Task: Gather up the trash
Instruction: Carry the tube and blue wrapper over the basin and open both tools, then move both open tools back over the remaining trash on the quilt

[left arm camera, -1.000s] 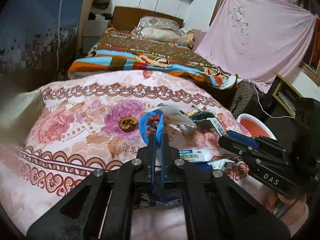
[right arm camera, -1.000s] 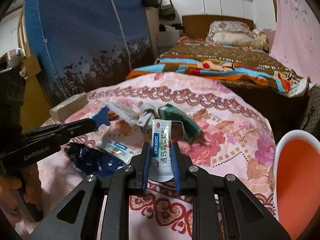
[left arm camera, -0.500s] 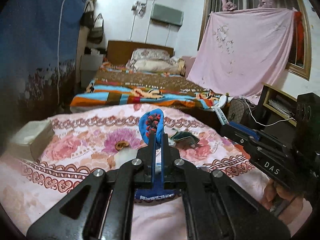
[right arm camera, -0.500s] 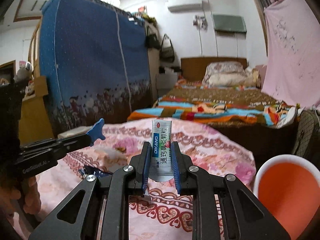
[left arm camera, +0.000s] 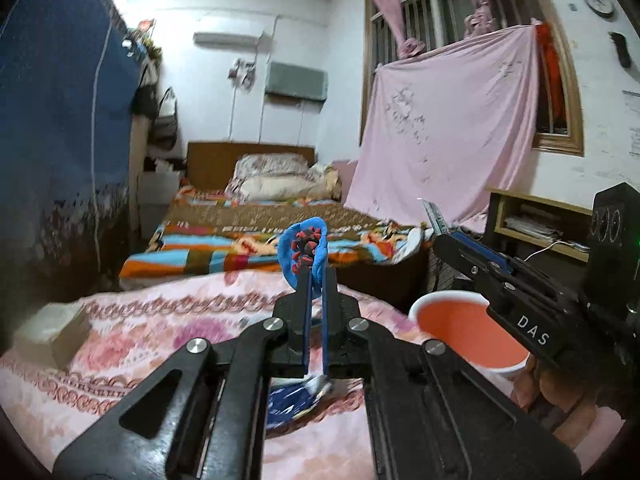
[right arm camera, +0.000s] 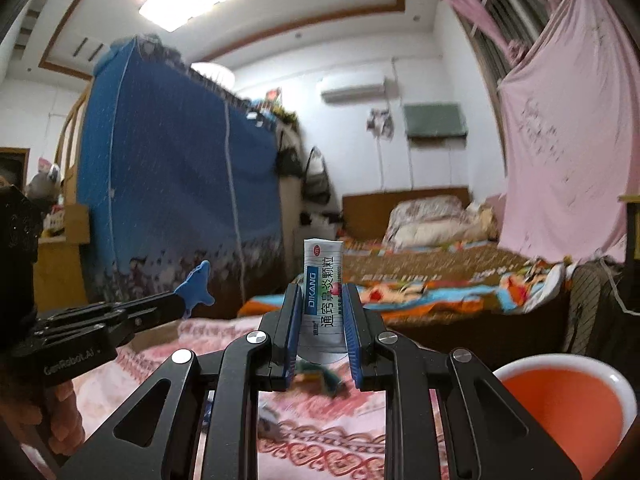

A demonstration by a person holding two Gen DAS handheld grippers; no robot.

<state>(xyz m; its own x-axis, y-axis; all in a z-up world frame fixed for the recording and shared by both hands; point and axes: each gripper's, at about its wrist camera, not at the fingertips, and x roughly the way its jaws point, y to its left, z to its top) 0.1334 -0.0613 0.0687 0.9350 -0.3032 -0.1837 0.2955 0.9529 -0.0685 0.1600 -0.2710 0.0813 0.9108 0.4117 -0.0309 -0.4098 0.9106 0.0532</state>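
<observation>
Both claws are full. Left gripper squeezes a blue wrapper with red and dark bits, fingers nearly together on it. Right gripper pinches a white packet with blue and green writing, standing straight up between its fingers. Each piece is lifted off the pink flowery blanket. From the left claw, the orange bin with a white rim sits at about 3 o'clock, near. From the right claw, it is at about 4 o'clock. So two pieces are picked up, I think, but not dropped in yet. More trash is left: a dark blue wrapper lies on the blanket under the left claw, at 6 o'clock, and blurry bits lie under the right claw
</observation>
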